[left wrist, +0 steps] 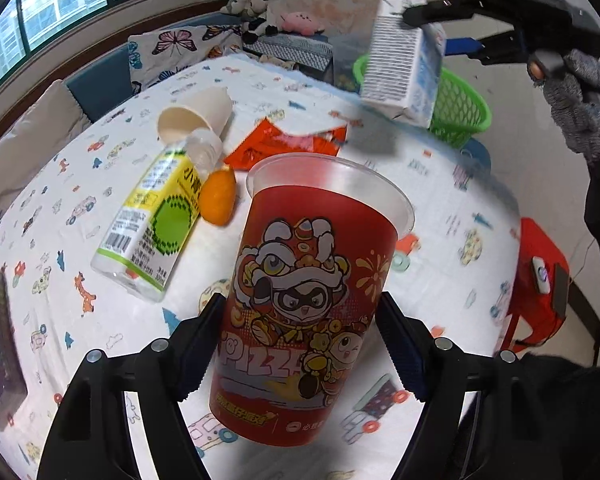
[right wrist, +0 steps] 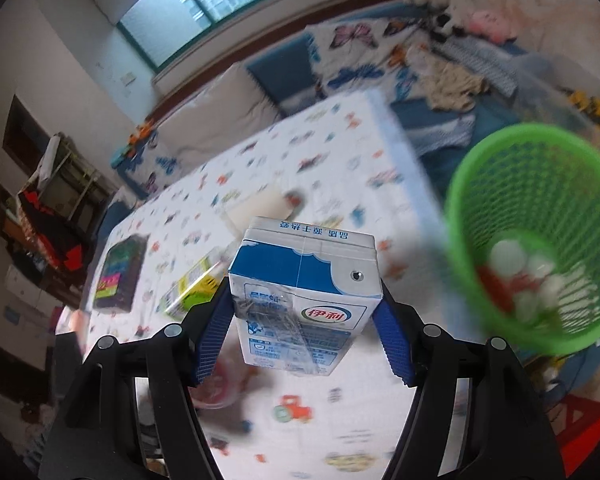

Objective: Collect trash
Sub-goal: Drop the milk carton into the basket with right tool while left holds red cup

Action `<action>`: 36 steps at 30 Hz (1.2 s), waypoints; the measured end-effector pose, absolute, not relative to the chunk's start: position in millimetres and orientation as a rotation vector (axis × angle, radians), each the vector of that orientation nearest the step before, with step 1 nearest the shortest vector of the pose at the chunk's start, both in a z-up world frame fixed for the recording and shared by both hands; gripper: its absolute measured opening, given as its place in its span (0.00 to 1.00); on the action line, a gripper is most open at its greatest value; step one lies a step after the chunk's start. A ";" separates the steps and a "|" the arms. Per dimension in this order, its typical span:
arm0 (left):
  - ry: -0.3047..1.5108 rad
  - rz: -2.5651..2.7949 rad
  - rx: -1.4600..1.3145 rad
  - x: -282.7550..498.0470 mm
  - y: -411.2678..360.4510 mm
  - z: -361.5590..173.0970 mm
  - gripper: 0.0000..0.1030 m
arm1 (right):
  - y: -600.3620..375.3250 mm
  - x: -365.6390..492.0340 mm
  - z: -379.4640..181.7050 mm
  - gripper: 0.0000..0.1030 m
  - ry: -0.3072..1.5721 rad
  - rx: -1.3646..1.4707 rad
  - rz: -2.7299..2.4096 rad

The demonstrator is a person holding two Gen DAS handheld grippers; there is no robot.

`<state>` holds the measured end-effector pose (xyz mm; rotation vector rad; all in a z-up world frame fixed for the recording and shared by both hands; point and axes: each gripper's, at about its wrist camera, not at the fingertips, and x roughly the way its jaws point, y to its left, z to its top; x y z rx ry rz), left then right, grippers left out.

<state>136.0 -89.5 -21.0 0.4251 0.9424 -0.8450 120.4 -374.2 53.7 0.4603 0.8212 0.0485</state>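
Left wrist view: the left gripper (left wrist: 300,344) grasps a red printed plastic cup (left wrist: 300,296). Right gripper (right wrist: 304,328) clamps a blue-and-white milk carton (right wrist: 304,292) near a green mesh basket (right wrist: 532,184).

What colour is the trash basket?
Green mesh basket; clearest in the right wrist view.

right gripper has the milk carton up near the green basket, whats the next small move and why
Probably carry the milk carton a little further right until it hangs over the green basket, then open. The right gripper holds it above the table, and the basket's mouth lies off to its right, not yet beneath it.
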 end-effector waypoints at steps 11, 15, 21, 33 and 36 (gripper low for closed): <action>0.933 -0.871 0.339 139.6 -132.2 1.4 0.71 | -490.4 101.2 39.7 0.65 0.766 0.441 -0.222; 0.927 -0.878 0.322 143.7 -151.4 9.0 0.71 | -519.3 102.2 16.6 0.65 0.783 0.417 -0.296; 0.931 -0.887 0.324 150.1 -182.7 14.3 0.71 | -540.9 106.7 -19.0 0.65 0.831 0.381 -0.351; 0.950 -0.932 0.347 162.8 -246.9 18.1 0.71 | -566.3 102.7 -46.3 0.71 0.846 0.422 -0.363; 0.954 -0.953 0.354 163.8 -269.0 18.2 0.71 | -571.2 95.0 -42.0 0.71 0.827 0.437 -0.360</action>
